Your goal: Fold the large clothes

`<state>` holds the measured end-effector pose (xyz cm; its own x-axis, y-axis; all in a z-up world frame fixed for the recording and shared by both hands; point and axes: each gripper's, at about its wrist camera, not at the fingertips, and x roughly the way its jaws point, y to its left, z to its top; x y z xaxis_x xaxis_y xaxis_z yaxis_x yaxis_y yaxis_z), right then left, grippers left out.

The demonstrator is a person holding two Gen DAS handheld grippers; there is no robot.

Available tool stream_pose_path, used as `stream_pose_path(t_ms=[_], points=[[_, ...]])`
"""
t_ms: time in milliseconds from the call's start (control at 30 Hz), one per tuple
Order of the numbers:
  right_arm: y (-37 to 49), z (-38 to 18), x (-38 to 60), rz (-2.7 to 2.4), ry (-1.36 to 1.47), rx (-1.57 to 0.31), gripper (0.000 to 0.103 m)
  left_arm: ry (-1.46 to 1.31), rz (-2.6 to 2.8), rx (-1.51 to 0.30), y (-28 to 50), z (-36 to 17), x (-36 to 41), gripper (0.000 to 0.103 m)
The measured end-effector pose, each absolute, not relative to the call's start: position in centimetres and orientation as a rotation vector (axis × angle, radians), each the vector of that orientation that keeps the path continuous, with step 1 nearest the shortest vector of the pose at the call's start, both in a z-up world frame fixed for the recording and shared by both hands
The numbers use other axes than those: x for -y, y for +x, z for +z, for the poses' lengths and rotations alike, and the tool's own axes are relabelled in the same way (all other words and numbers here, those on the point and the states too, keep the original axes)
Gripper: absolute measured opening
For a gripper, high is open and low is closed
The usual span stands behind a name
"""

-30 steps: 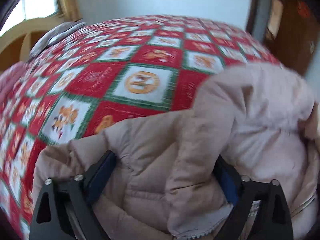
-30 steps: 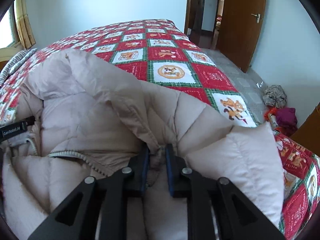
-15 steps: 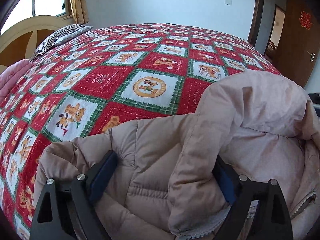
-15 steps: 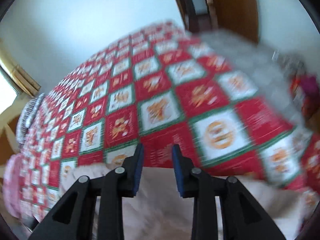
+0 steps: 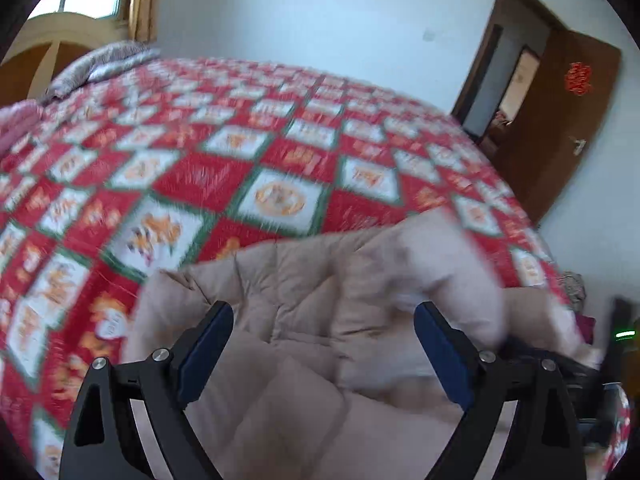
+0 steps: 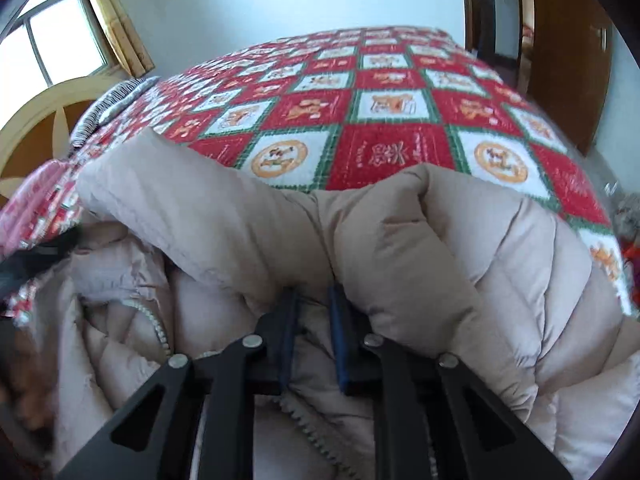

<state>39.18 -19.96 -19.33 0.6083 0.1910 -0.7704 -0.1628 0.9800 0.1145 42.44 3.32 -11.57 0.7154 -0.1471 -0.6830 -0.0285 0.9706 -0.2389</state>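
The coat (image 6: 400,248) lies bunched at the bed's (image 6: 384,96) 6 o'clock edge. It looks puffy, soft, light, probably slippery; grab a seam or hem. Left gripper (image 5: 324,354) gapes empty; right gripper (image 6: 313,332) is closing on a fold.

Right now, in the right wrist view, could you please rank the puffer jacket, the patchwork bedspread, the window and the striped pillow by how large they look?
1. puffer jacket, nearest the camera, which inflates it
2. patchwork bedspread
3. window
4. striped pillow
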Motion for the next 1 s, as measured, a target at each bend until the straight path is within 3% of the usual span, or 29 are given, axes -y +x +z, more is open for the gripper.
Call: stream_pose_path(t_ms=[200, 300, 500, 733, 867, 933, 1000], points=[[38.6, -18.9, 20.1, 0.185, -0.016, -0.862, 0.018, -0.115, -0.028, -0.689, 47.0, -4.0, 2.3, 0.092], [38.5, -18.8, 20.5, 0.187, -0.009, -0.854, 0.018, 0.0, 0.037, -0.713, 50.0, -6.4, 5.1, 0.092], [38.5, -18.7, 20.4, 0.192, -0.005, -0.838, 0.018, 0.071, 0.047, -0.889, 50.3, -18.3, 5.8, 0.092], [37.7, -17.8, 18.9, 0.122, -0.111, -0.8, 0.019, 0.083, 0.075, -0.871, 50.3, -18.8, 5.2, 0.092], [36.8, -14.7, 19.1, 0.05, -0.138, -0.696, 0.02, 0.085, 0.074, -0.868, 50.2, -18.8, 5.6, 0.092], [37.3, -13.5, 20.1, -0.007, -0.105, -0.673, 0.027, 0.084, 0.074, -0.868, 50.3, -18.9, 5.7, 0.092], [38.9, -14.1, 21.4, -0.081, -0.092, -0.722, 0.044, 0.082, 0.072, -0.869, 50.4, -18.9, 5.6, 0.092]])
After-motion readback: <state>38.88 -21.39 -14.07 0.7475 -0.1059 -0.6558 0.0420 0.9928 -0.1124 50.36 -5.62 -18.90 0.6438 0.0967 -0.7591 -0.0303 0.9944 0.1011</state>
